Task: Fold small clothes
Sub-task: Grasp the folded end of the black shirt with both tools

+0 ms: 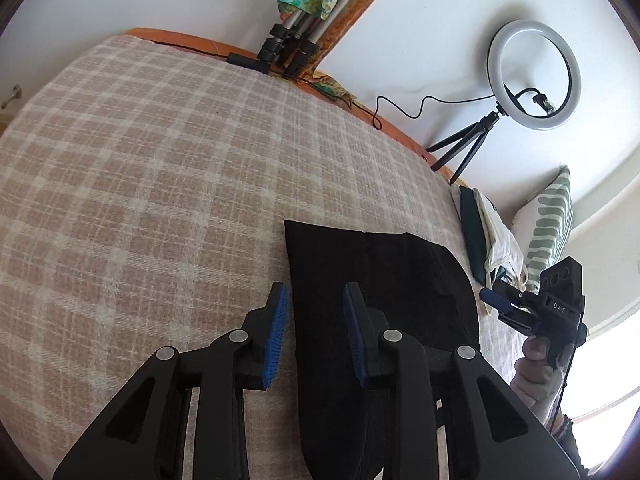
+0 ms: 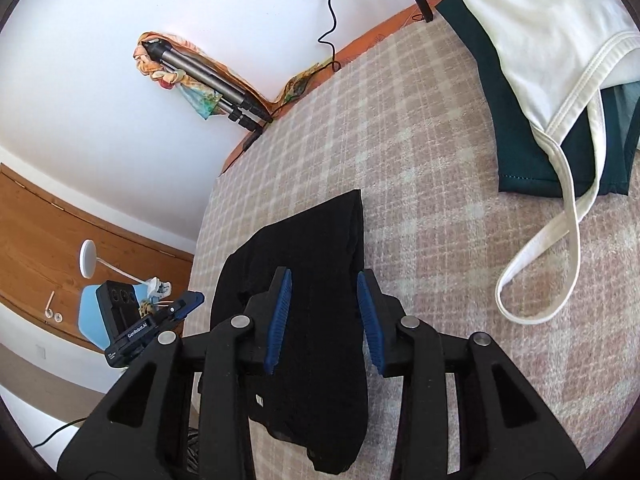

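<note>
A small black garment lies folded flat on the plaid bedspread; it also shows in the right wrist view. My left gripper is open and empty, hovering over the garment's left edge. My right gripper is open and empty, hovering above the middle of the black garment. The right gripper also shows in the left wrist view, right of the garment. The left gripper shows in the right wrist view, left of the garment.
A white top with a loose strap lies on a dark green garment to the right. A ring light on a small tripod, a folded tripod, a cable and a striped pillow stand along the far bed edge.
</note>
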